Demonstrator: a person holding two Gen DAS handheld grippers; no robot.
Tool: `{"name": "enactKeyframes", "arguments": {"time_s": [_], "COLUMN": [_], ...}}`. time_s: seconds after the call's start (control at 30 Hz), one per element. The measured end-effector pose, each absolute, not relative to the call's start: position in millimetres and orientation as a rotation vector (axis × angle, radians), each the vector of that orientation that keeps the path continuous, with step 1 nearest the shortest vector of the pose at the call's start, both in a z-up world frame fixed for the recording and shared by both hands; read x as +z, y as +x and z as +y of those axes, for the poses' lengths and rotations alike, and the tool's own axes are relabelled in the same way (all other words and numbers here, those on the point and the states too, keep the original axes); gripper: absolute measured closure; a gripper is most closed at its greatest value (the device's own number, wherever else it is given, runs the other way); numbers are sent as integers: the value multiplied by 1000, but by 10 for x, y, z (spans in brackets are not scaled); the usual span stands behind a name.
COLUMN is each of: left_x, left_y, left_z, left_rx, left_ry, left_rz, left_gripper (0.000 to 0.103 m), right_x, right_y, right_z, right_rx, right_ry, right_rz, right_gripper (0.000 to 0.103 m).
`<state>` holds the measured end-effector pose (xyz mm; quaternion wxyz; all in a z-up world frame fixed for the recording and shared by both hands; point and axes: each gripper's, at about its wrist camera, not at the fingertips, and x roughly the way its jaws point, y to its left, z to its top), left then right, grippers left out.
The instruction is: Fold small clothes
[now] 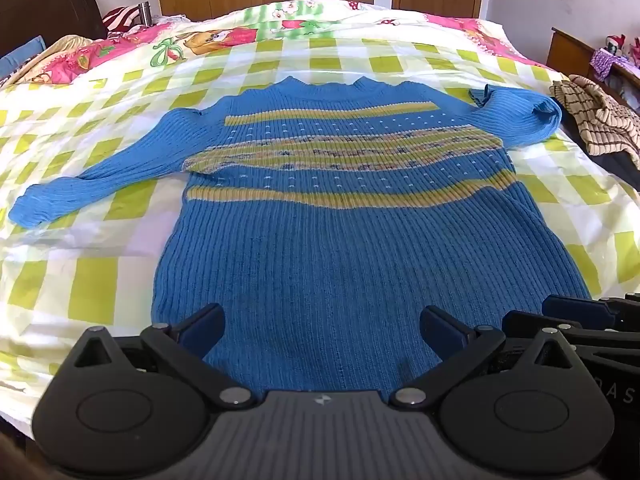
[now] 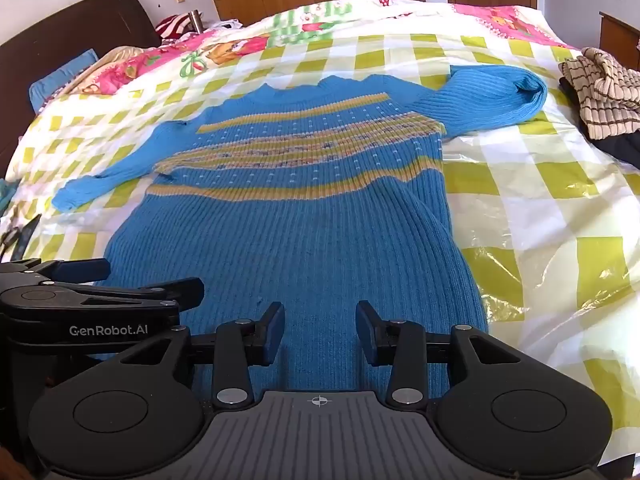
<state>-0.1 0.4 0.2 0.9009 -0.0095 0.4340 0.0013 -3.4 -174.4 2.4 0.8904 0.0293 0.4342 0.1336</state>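
A small blue ribbed sweater [image 1: 320, 208] with yellow stripes lies flat on the bed, collar away from me, hem towards me. Its left sleeve [image 1: 92, 172] stretches out; its right sleeve [image 1: 516, 116] is bunched and folded over near the shoulder. My left gripper [image 1: 322, 330] hovers wide open over the hem with nothing between its fingers. In the right wrist view, the same sweater [image 2: 304, 208] fills the middle, and my right gripper [image 2: 320, 330] stands open above the hem, nothing gripped. Each gripper shows at the edge of the other's view: the right gripper [image 1: 576, 320], the left gripper [image 2: 100, 292].
The bed is covered by a green-and-white checked sheet [image 1: 100, 280] with pink cartoon bedding [image 1: 100, 50] at the back. A crumpled beige striped garment [image 1: 592, 116] lies at the bed's right edge. A dark headboard [image 1: 44, 8] stands at the left, with wooden wardrobes behind.
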Motion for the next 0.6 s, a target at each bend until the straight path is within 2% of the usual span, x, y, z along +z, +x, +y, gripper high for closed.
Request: {"name": "enactKeyframes", "arguments": {"time_s": [0.6], "left_x": [19], "left_y": [-29], "left_z": [-16], "left_rx": [5], "left_ry": [-8], "left_rz": [892], "left_gripper": [0], "right_x": [24], "right_y": [-45], "right_z": [-1755], "right_rx": [272], "right_ry": [64], "right_rz": [897], "right_gripper": [63]}}
